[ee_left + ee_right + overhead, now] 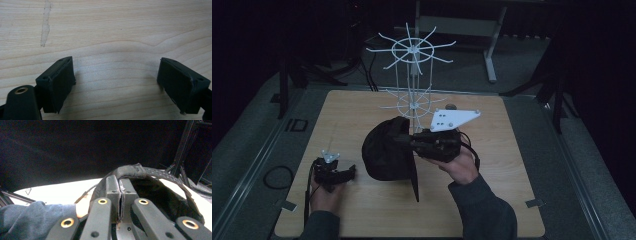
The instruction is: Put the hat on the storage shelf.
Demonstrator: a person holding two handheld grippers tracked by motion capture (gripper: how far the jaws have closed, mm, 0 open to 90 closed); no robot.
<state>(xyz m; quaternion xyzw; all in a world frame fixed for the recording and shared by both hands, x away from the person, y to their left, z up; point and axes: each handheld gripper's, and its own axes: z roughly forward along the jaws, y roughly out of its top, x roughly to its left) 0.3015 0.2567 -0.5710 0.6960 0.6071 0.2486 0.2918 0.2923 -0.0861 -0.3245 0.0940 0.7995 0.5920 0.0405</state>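
Observation:
A black fabric bag [384, 150] hangs lifted just over the middle of the wooden table [502, 165], with a dark strap [416, 182] dangling from it. My right gripper [401, 139] is shut on the bag's upper rim. In the right gripper view the two jaws [119, 180] press together on the bag's stitched edge [135, 171], and its dark inside [160, 195] opens to the right. My left gripper [348, 172] rests low at the table's front left. Its jaws [116, 62] stand wide open over bare wood, holding nothing.
A tall white wire rack [413, 75] with two tiers of radiating prongs stands at the back middle of the table, just behind the bag. Dark stands and cables surround the table. A pale smear [45, 25] marks the wood ahead of the left gripper.

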